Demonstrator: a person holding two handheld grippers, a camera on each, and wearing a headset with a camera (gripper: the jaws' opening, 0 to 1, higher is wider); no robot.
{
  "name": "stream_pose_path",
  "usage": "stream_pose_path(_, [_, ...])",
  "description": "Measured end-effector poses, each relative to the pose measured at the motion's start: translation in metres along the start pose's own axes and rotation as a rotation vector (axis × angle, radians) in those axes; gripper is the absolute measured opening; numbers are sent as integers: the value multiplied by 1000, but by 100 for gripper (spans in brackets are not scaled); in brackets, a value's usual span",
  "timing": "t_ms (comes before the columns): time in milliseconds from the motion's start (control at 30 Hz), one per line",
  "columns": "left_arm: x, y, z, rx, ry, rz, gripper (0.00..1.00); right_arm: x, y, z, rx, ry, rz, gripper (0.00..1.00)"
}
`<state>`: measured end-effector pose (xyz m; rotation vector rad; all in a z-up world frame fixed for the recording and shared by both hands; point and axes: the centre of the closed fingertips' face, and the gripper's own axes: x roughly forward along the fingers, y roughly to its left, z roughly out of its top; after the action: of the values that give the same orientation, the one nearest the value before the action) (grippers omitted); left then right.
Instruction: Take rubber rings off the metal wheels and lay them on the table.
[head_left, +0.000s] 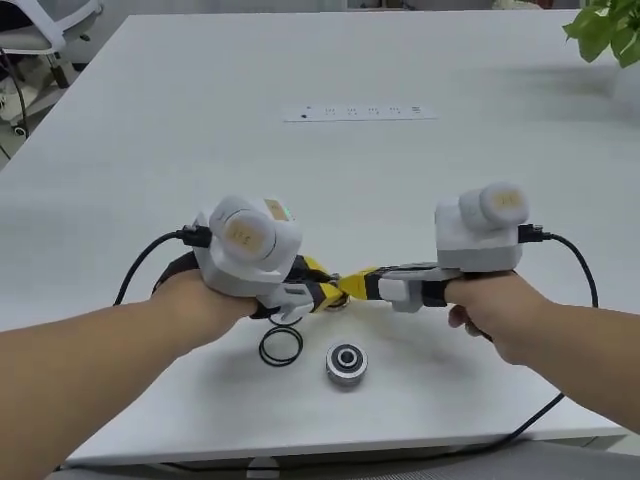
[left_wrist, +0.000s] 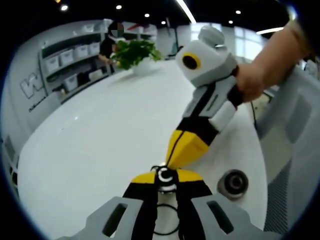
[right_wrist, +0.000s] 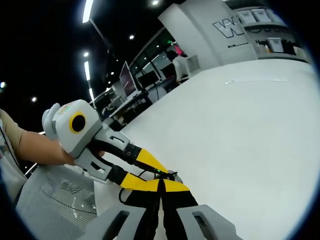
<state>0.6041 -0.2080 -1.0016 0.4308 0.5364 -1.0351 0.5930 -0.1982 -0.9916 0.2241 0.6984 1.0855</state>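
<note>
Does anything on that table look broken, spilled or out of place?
Nothing stands out. One rubber ring lies flat beside a metal wheel, and the left claw grips a second wheel.

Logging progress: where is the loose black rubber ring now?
In the head view the rubber ring lies flat on the table near its front edge, just left of the free metal wheel, nearer the person than the left gripper.
</note>
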Motion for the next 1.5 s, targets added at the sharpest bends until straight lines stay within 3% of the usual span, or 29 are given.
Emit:
stream_pose_path(433, [0,0,0,-5,2,-2,13,-4,-5,1,4,-6,-6,0])
stream_pose_path(700, [-2,0,-1,23,17,-8,14,-3,-6,0,-8,1,-9,0])
stream_pose_path(933, [-7,-4,1,14,10,-33,20,-6,-5,1,-9,-4,-11,0])
stream_pose_path(1500, [-43,-5,12,-22,-56,-55,39,-12,6,11,10,-35,17,0])
